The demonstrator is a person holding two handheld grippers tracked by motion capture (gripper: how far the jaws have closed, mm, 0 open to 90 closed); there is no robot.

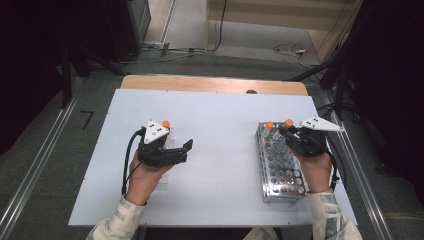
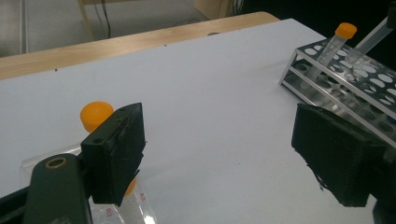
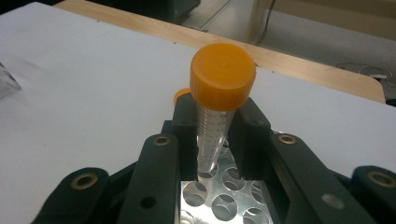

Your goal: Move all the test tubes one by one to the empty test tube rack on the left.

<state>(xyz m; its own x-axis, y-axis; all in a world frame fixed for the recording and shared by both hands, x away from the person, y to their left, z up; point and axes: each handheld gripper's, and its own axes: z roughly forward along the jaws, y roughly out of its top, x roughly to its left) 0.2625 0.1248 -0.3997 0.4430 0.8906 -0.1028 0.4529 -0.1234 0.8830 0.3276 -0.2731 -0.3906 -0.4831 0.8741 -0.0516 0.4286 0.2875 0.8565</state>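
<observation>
At rack far end, right gripper clamps tube; open table leftward

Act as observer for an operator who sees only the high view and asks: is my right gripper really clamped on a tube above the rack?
Observer: Yes. In the right gripper view, the right gripper is shut on the held tube just below its orange cap.
Operator: Where is its tip?
Observer: It points down at a hole in the rack, about at the hole's mouth; I cannot tell whether it has entered.
Operator: Has my left gripper got anything?
Observer: No. In the left gripper view, the left gripper has its jaws wide apart over bare table, and a loose tube lies behind one jaw.
</observation>
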